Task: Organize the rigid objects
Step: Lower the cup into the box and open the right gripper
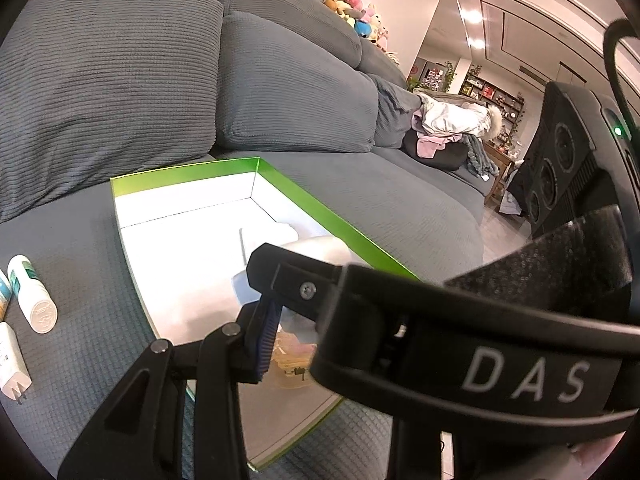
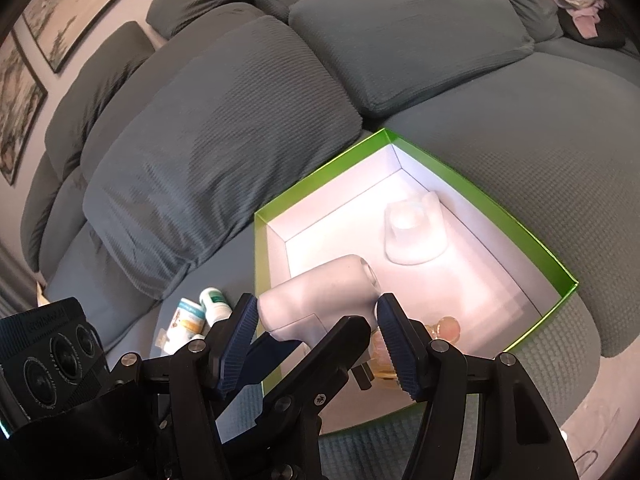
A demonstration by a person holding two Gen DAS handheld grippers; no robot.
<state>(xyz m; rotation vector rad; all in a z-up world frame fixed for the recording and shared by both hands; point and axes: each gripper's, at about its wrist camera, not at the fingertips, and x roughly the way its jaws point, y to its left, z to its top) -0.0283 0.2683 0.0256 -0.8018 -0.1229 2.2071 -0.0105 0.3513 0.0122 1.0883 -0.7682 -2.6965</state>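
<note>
A green box with a white inside (image 2: 500,208) lies on the grey sofa seat; it also shows in the left wrist view (image 1: 192,172). My right gripper (image 2: 316,332) is shut on a white hair dryer (image 2: 320,292) and holds it over the box's near corner. A white moulded piece (image 2: 416,232) and an amber bottle (image 2: 444,328) lie inside the box. My left gripper (image 1: 304,320) is close beside the right one; only one of its fingers (image 1: 266,340) shows, the rest is hidden behind the right gripper's body. White tubes (image 1: 32,294) lie on the seat left of the box.
Grey sofa back cushions (image 2: 224,152) rise behind the box. More small tubes (image 2: 200,312) and a white plug adapter (image 1: 12,360) lie on the seat. A pile of clothes (image 1: 452,120) sits at the far end of the sofa.
</note>
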